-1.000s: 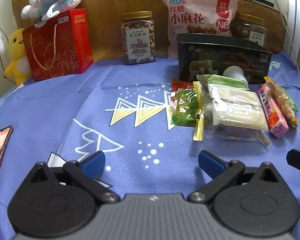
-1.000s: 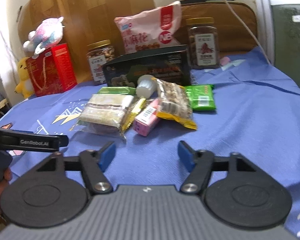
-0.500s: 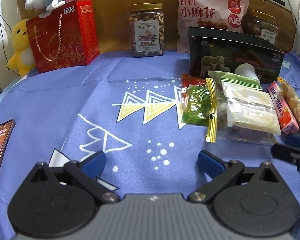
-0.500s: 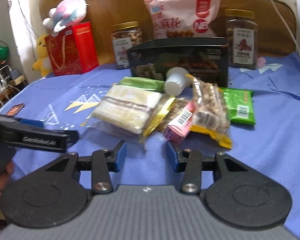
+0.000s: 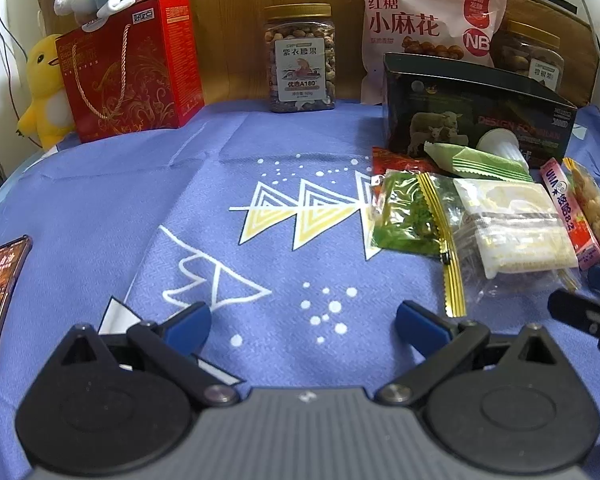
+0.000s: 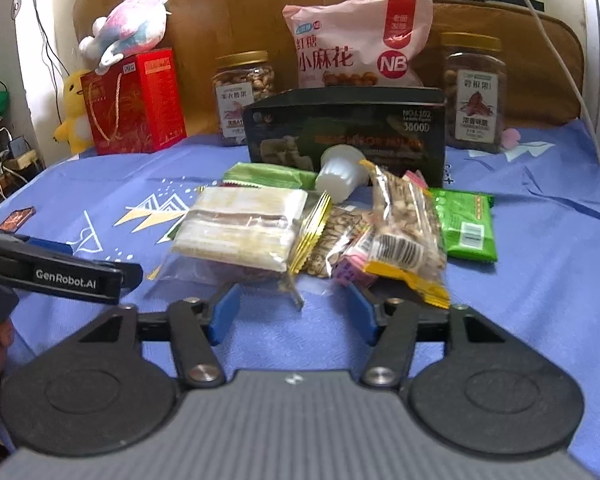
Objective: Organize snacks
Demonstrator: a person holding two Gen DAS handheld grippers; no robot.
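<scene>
A dark box stands on a blue cloth patterned with triangles, and it serves as the landmark here. Directly in front of the box lies the heap of snacks: a white cup on its side touching the box front, a light green wrapper beside the cup, a clear bag of pale bars, a gold-edged packet, a bag of nuts, a pink stick pack and a green packet at the heap's right end. Behind the box stand a pink snack bag and two jars, with a red gift box well off to its left.

The right gripper sits just short of the heap; its fingers are opening, the corner of the clear bag pokes between them, and they grip nothing. The left gripper hovers over bare cloth left of the heap, fingers wide apart and empty.
</scene>
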